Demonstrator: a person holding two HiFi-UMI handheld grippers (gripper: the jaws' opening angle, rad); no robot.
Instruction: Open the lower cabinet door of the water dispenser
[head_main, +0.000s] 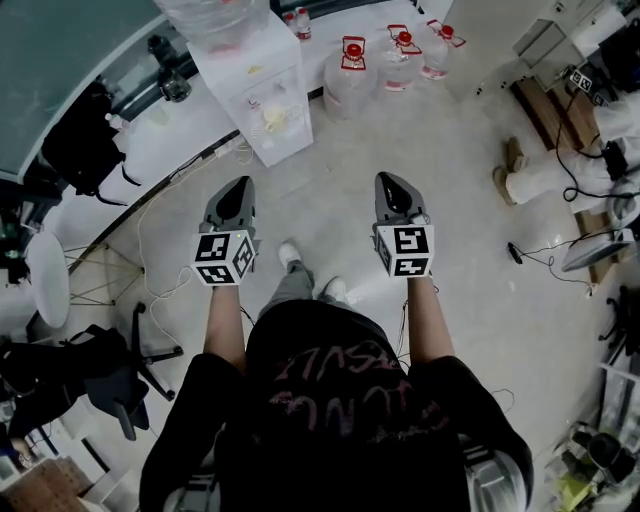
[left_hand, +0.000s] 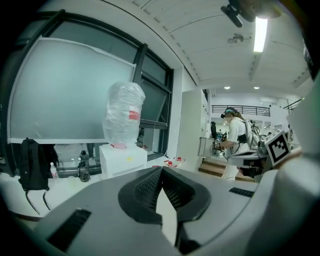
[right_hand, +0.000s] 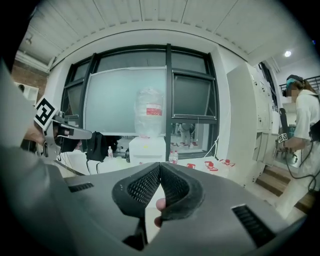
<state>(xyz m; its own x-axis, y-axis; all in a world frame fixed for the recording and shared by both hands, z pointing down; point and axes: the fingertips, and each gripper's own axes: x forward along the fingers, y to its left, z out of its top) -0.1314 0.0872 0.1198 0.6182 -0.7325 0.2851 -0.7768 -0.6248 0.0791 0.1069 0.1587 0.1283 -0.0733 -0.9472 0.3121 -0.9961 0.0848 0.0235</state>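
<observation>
Grippers are pointing forward over the pale floor (head_main: 470, 300) in the head view. The left gripper (head_main: 240, 186) and the right gripper (head_main: 390, 181) are sitting side by side, each with its marker cube toward the person. The white water dispenser (head_main: 262, 95) is standing ahead by the window wall, well apart from both. Its lower cabinet door (head_main: 286, 140) is facing them. Water jugs (head_main: 352, 70) are standing just beside it.

In the left gripper view, the fingers (left_hand: 145, 187) are meeting at their tips with nothing between them. The dispenser, carrying a wrapped bottle (left_hand: 124, 120), is showing beyond them, and a black backpack (left_hand: 31, 165) is hanging off to the side.

In the right gripper view, the fingers (right_hand: 142, 187) are pressing together, also empty. The dispenser is standing straight ahead under the window.
</observation>
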